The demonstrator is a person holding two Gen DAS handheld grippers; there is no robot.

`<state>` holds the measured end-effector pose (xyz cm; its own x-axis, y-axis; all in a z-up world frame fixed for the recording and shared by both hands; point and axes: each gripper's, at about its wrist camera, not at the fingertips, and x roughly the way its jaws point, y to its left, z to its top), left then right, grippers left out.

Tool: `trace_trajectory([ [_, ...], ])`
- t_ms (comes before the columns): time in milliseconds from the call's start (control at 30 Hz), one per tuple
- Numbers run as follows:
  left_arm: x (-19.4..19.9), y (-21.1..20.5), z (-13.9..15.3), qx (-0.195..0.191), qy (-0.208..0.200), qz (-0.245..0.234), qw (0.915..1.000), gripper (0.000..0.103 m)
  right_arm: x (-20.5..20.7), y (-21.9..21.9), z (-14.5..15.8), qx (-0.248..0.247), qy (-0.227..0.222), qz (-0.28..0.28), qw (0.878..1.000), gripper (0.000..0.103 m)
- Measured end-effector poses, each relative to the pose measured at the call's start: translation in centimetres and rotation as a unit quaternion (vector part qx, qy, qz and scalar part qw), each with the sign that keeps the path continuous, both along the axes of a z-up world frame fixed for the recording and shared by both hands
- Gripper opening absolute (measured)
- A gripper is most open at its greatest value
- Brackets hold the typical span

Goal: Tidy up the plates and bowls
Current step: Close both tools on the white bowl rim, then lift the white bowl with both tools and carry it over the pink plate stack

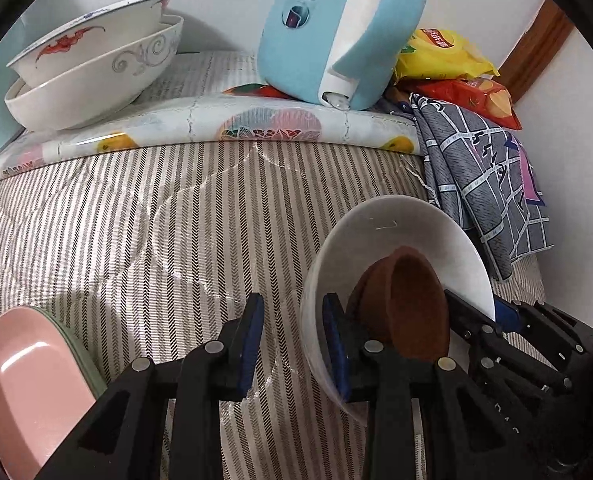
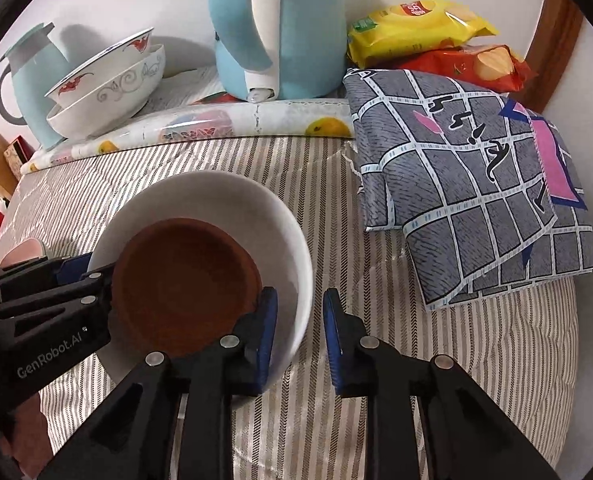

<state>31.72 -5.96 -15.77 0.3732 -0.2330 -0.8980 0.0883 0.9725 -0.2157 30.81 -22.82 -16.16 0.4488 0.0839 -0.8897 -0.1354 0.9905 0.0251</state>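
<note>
A white bowl (image 2: 256, 208) holds a smaller brown bowl (image 2: 184, 280) and hangs low over the striped cloth. My left gripper (image 1: 294, 300) straddles the white bowl (image 1: 396, 232) at its left wall, one pad inside and one outside, shut on the rim. In the right wrist view, the left gripper (image 2: 88, 270) clamps that rim beside the brown bowl. My right gripper (image 2: 298, 294) is shut on the opposite wall, its left pad inside next to the brown bowl (image 1: 408, 304). The right gripper (image 1: 480, 312) shows at the bowl's right rim.
A pink plate (image 1: 28, 380) lies on a green one at the near left. Two patterned bowls (image 2: 108, 84) are stacked at the back left beside a teal jug (image 2: 32, 80). A blue kettle (image 2: 280, 28), snack bags (image 2: 416, 24) and a folded checked cloth (image 2: 476, 200) fill the back and right.
</note>
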Motion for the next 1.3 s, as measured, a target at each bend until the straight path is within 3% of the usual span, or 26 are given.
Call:
trace_trajectory([
  [267, 0.5, 0.0, -0.4, -0.004, -0.004, 0.004, 1.0000, 0.029, 0.1, -0.5, -0.2, 0.019, -0.003, -0.002, 1.000, 0.025],
  [467, 0.2, -0.9, 0.0, -0.002, -0.016, -0.008, 0.9998, 0.012, 0.2, -0.5, -0.2, 0.024, 0.002, 0.001, 1.000, 0.021],
  [533, 0.0, -1.3, 0.2, 0.007, -0.022, -0.010, 0.9997, 0.012, 0.1, -0.3, -0.2, 0.027, 0.003, 0.005, 1.000, 0.014],
  [1067, -1.0, -0.5, 0.6, -0.019, -0.032, -0.006, 0.9993, 0.011, -0.9, -0.5, 0.3, 0.029, -0.012, -0.007, 0.999, 0.010],
  [1300, -1.9, -0.2, 1.1, -0.021, -0.034, 0.000, 0.9992, 0.011, -1.6, -0.8, 0.7, 0.053, -0.008, -0.013, 0.998, 0.008],
])
